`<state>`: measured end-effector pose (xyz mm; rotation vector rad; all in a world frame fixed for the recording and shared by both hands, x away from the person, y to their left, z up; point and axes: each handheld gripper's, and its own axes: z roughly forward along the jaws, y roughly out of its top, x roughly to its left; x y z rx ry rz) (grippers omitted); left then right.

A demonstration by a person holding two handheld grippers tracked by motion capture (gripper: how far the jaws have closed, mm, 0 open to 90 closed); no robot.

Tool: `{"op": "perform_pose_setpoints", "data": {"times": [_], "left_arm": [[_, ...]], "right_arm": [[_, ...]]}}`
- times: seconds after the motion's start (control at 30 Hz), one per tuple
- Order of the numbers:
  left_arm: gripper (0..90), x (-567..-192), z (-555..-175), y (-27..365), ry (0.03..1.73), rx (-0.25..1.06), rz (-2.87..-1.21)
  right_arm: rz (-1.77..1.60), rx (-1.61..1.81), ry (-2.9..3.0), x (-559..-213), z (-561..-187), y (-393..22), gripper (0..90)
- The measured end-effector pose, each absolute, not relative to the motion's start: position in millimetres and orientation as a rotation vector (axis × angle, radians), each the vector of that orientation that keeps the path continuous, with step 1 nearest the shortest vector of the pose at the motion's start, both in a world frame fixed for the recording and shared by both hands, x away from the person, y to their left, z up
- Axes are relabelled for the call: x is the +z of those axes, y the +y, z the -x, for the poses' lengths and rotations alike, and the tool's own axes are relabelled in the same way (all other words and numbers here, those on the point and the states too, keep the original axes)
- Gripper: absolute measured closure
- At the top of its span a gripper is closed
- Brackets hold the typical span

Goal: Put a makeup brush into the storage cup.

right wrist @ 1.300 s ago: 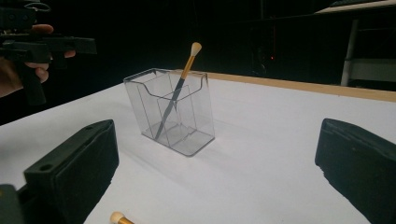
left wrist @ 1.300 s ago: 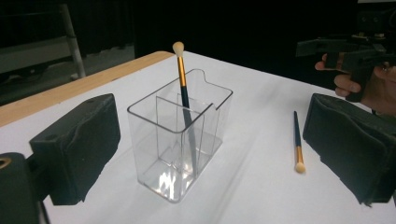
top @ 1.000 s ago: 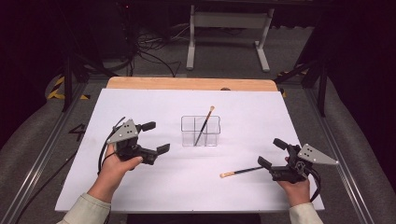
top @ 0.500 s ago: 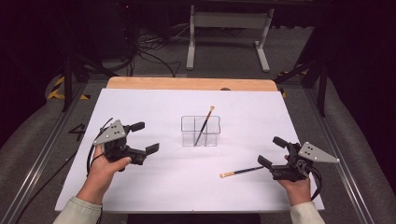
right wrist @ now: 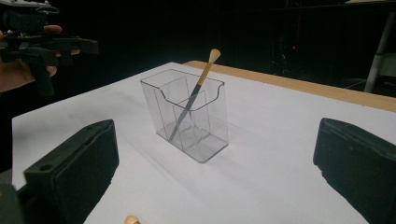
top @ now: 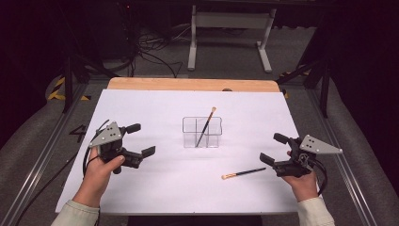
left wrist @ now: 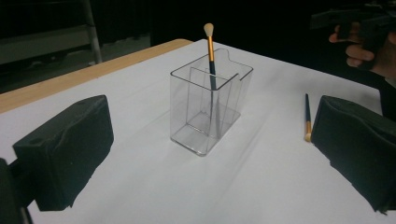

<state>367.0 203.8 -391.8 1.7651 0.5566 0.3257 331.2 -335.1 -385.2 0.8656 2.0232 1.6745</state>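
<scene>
A clear plastic holder (top: 202, 132) (left wrist: 210, 109) (right wrist: 189, 114) with compartments stands mid-table, one makeup brush (top: 206, 125) (left wrist: 210, 51) (right wrist: 198, 91) leaning inside it, bristles up. A second brush (top: 243, 173) (left wrist: 307, 114) lies flat on the white sheet to the holder's front right, and its pale tip (right wrist: 131, 220) peeks in at the bottom of the right gripper view. My left gripper (top: 138, 140) (left wrist: 205, 154) is open and empty, left of the holder. My right gripper (top: 274, 148) (right wrist: 219, 172) is open and empty, just right of the lying brush's handle end.
A white sheet (top: 155, 108) covers the table, with a wooden strip (top: 193, 84) along the far edge. Metal rails run down both sides. Beyond the table are a stand's legs (top: 228, 28) and cables on a dark floor.
My left gripper has drawn back to the left, away from the holder, and stayed open. The right gripper and both brushes have not moved.
</scene>
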Motion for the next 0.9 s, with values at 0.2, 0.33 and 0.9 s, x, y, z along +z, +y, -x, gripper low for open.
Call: {"op": "perform_pose_setpoints", "data": {"times": [0.2,0.33,0.9], "left_arm": [[0.4,-394.6,-366.9,208.0,0.595,0.318,-1.778],[0.5,-395.2,-367.9,211.3,0.596,0.243,-1.783],[0.5,-396.3,-368.0,214.1,0.578,0.298,-1.799]], "right_arm": [[-0.84,1.62,2.089,-370.4,-336.4,-333.6,0.9],[-0.813,1.575,2.142,-362.5,-340.4,-329.3,0.9],[-0.737,1.371,2.385,-349.5,-354.6,-307.2,0.8]]}}
